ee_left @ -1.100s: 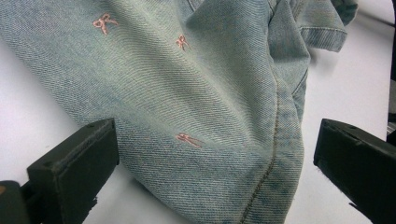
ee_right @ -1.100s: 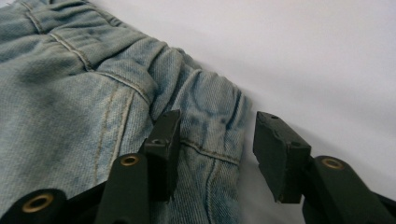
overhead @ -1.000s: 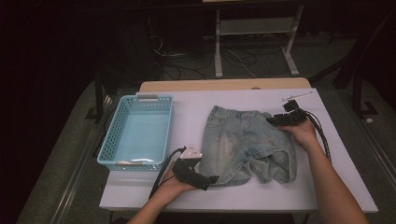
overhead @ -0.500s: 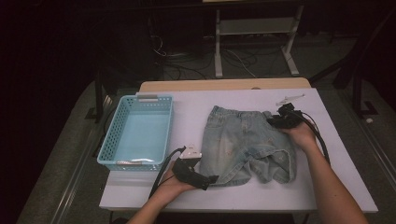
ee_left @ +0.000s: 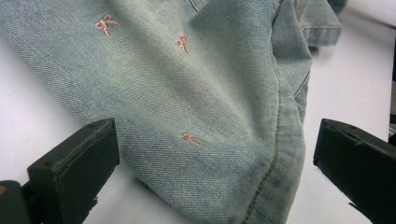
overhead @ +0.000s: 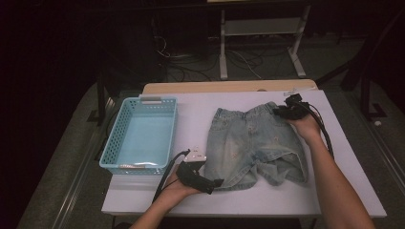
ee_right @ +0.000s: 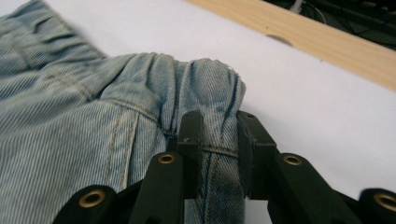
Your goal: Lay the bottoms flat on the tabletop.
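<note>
Light denim shorts (overhead: 253, 143) with small pink bows lie flat on the white table (overhead: 334, 191), waistband at the far side. My right gripper (overhead: 279, 110) is at the waistband's far right corner. Its jaws have just been closing, and in the right gripper view the right gripper (ee_right: 218, 126) pinches a bunched fold of the waistband of the shorts (ee_right: 70, 121). My left gripper (overhead: 217, 183) lies at the near left leg hem. In the left gripper view the left gripper (ee_left: 217, 140) stands open, its jaws wide on either side of the leg of the shorts (ee_left: 210, 93).
A light blue plastic basket (overhead: 143, 101) stands on the table's left part, to the left of the shorts. A wooden strip (overhead: 229, 87) runs along the far edge. Cables trail from both grippers. Dark floor, a stand and wires lie beyond the table.
The right gripper has closed on the waistband corner and risen a little, bunching the cloth. The left hand and gripper have stayed in place.
</note>
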Tool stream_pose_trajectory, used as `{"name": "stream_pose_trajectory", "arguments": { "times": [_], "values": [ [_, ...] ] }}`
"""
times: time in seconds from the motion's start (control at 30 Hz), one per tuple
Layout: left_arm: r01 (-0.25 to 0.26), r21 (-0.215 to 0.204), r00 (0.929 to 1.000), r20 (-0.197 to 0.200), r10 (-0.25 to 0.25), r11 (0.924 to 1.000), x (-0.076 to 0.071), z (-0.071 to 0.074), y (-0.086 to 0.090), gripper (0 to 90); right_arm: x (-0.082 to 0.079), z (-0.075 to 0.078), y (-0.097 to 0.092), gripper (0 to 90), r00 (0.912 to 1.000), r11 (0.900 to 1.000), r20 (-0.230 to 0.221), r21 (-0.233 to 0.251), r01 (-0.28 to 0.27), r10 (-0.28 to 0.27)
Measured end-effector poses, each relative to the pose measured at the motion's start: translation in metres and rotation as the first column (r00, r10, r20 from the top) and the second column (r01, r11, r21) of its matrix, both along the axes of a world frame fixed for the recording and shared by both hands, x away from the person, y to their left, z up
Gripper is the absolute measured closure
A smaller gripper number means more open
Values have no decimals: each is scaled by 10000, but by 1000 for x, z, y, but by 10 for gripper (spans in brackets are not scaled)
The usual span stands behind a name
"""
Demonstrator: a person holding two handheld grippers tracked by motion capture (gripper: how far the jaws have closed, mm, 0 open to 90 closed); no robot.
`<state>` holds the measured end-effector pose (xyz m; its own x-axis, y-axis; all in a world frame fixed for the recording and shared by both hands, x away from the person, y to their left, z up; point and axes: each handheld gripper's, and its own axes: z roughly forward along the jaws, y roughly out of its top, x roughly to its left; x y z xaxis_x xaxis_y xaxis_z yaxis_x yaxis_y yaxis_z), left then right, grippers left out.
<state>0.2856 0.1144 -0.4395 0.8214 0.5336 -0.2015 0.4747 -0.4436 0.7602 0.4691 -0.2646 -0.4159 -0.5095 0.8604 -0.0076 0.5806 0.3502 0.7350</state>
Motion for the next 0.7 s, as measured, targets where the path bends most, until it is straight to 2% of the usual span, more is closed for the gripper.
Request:
{"name": "stream_pose_trajectory", "arguments": {
  "times": [0.13,0.3,0.43,0.57,0.63,0.7],
  "values": [
    [14,-36,10000,9,-14,10000,0,0,0,0,13,1,7,718,9998,9997,46,-129,218,-217],
    [63,-41,10000,-2,-63,10000,-1,0,-1,0,22,-5,11,694,9990,9992,-275,-194,346,-351],
    [63,-43,10000,-16,-63,10000,0,0,-1,0,20,-7,5,586,9973,9975,-545,483,518,-491],
    [37,-69,10000,-23,-37,10000,0,0,0,0,13,-4,-4,473,9966,9895,-626,1307,616,-538],
    [53,-59,10000,-10,-53,10000,0,0,-1,0,8,-2,-7,446,9971,9877,-546,1443,607,-533],
    [82,-60,10000,-27,-82,9999,0,0,-1,0,4,0,-12,427,9968,9837,-677,1716,529,-418]
  ]
}}
